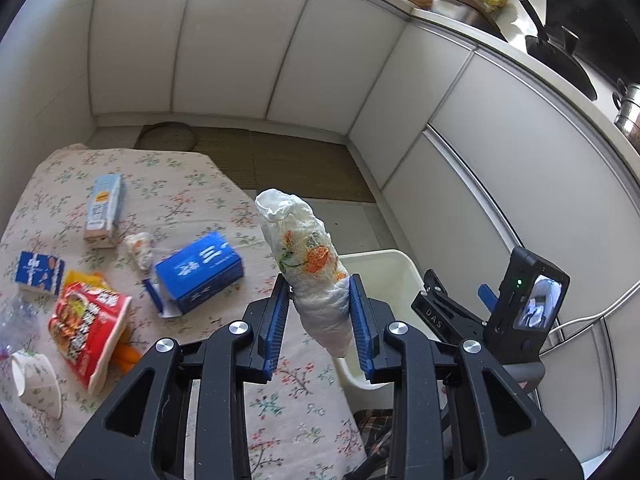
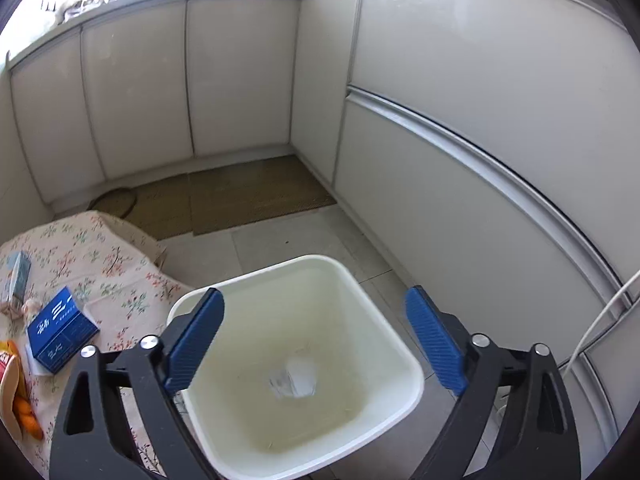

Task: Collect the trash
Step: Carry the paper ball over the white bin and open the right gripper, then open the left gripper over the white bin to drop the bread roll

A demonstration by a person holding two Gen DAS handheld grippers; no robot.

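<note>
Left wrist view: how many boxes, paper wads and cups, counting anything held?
Boxes: 3
Wads: 2, the second wad held in the left gripper
Cups: 1
Total: 6

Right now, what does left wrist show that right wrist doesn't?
Only left wrist: the left gripper shut on a crumpled paper wad, a red snack bag, a paper cup, a small blue-white carton, and the right gripper's camera unit.
Only right wrist: the right gripper, open with nothing between its pads, and the white bin's inside, with one pale scrap on the bottom.
Both: the floral tablecloth, the blue box, the tall carton, the bin and white cabinets.
</note>
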